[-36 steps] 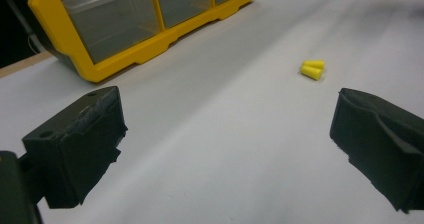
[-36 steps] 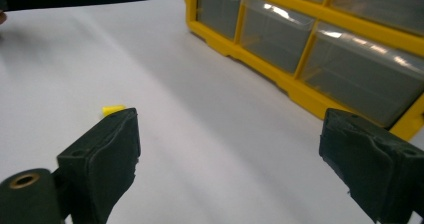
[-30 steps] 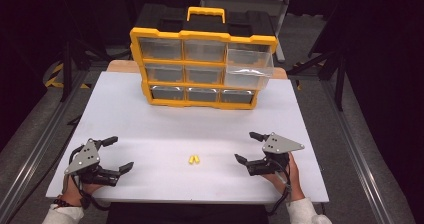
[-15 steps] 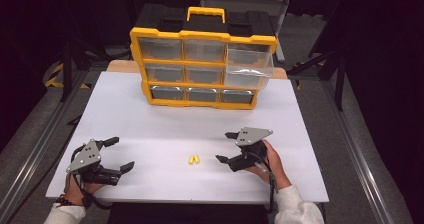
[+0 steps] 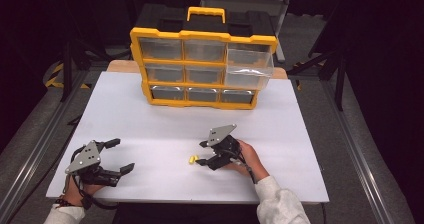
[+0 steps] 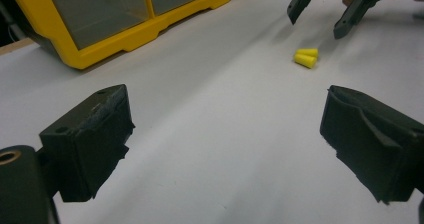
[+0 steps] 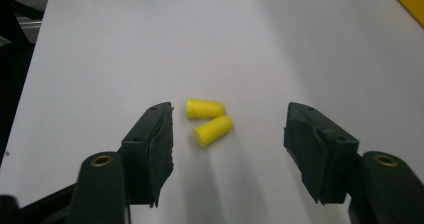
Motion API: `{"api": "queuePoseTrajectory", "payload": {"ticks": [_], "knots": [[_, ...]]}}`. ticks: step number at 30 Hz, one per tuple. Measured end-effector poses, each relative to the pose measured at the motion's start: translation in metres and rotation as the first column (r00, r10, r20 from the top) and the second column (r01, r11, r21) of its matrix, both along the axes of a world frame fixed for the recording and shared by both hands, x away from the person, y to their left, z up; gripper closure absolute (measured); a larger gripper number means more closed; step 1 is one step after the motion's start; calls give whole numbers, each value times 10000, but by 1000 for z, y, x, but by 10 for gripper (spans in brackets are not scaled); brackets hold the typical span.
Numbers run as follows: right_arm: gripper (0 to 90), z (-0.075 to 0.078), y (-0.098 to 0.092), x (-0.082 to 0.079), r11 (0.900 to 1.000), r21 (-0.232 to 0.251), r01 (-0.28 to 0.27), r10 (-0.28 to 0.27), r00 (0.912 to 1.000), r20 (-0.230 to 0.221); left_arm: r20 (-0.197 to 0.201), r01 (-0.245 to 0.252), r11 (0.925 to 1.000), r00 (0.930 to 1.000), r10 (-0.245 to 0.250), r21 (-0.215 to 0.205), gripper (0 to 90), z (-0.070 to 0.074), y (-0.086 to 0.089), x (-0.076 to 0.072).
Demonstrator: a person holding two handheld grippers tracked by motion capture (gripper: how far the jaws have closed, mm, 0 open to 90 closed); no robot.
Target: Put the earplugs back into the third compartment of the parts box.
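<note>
High view: at the near left edge of the bench (image 5: 150, 129), the left tongs (image 5: 111, 156) rest in the person's left hand, jaws spread wide with nothing between them. In the left gripper view the same tongs (image 6: 225, 144) stand released over bare white surface.

To the right, near the middle of the front edge, the right tongs (image 5: 202, 153) point toward two yellow earplugs (image 5: 192, 159) lying on the bench just in front of the jaw tips. In the right gripper view the right tongs (image 7: 227, 134) are released: the jaws have just been closing, and the earplugs (image 7: 209, 121) lie side by side, touching, at the mouth of the jaws; neither pad presses on them.

Farther back stands a yellow drawer cabinet (image 5: 202, 66) with clear drawers; its upper right drawer (image 5: 248, 68) is pulled out. No lettering is legible on it.
</note>
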State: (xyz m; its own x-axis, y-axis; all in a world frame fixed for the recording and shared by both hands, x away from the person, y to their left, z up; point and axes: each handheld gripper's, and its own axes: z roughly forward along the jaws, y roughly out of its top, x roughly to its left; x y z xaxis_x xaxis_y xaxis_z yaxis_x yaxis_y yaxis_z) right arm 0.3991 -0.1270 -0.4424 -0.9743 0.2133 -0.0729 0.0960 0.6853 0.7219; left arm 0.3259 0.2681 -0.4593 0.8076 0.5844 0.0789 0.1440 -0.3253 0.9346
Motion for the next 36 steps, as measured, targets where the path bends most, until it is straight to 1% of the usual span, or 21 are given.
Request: {"api": "queuePoseTrajectory", "payload": {"ticks": [1,3,5,7,9,10,11,13,15,16,18,19,20,22,25,29,30,31,32,33,36], "knots": [[389,0,0,0,10000,0,0,0,10000,0,16,-64,10000,10000,64,-31,76,0,0,0],[398,-4,5,2,9999,-149,-7,6,9999,-113,-5,-91,9999,10000,91,-46,76,0,0,0],[418,-9,10,5,9991,-383,-186,176,9995,-274,-32,-89,10000,10000,89,-7,75,0,0,1],[429,-12,12,6,9986,-465,-264,243,9988,-434,-36,-80,10000,10000,80,14,75,-1,0,1],[436,-14,14,6,9981,-532,-311,286,9985,-461,12,-80,10000,10000,80,42,76,-1,0,0],[449,-18,17,6,9969,-713,-333,300,9984,-474,59,-87,10000,9999,87,42,76,-1,-1,0],[476,-18,17,7,9969,-674,-418,390,9984,-420,59,-87,10000,9999,87,42,76,-1,-1,0],[486,-18,17,6,9978,-581,-316,288,9984,-489,31,-71,10000,10000,70,61,76,-1,-1,0],[541,-18,16,7,9981,-545,-284,263,9989,-401,-9,-83,9999,10000,83,149,76,-1,-2,0],[541,-18,16,7,9981,-545,-284,263,9989,-401,-9,-83,9999,10000,83,149,76,-1,-2,0],[590,-18,16,6,9981,-519,-324,301,9986,-445,-29,-59,9999,10000,59,100,76,-1,-1,0],[638,-18,16,6,9984,-449,-338,318,9985,-454,-39,29,10000,10000,-29,-47,78,-1,-1,1],[677,-19,15,7,9985,-421,-363,343,9983,-463,-51,31,10000,10000,-31,-43,82,-1,0,1],[690,-19,14,7,9986,-400,-343,325,9984,-457,-61,37,10000,10000,-38,-46,82,-1,0,1],[717,-18,13,5,9984,-470,-321,307,9991,-299,-81,30,9999,10000,-31,-110,82,-2,-1,2],[720,-17,12,4,9982,-527,-283,269,9993,-273,-73,23,9999,10000,-23,-102,82,-1,-1,2],[723,-15,11,2,9989,-411,-217,207,9995,-249,-40,6,9999,10000,-6,-102,83,-1,-1,2],[723,-15,11,2,9989,-411,-217,207,9995,-249,-40,6,9999,10000,-6,-102,83,-1,-1,2],[723,-12,8,1,9996,-240,-153,150,9998,-130,-40,16,9999,10000,-17,-100,83,-1,-1,2],[723,-11,7,1,9997,-164,-153,151,9998,-127,-23,14,10000,10000,-14,-79,83,-1,-1,2],[723,-6,5,-3,9999,-62,-138,139,9999,101,-3,33,10000,10000,-33,-87,83,-1,-1,1]]}}
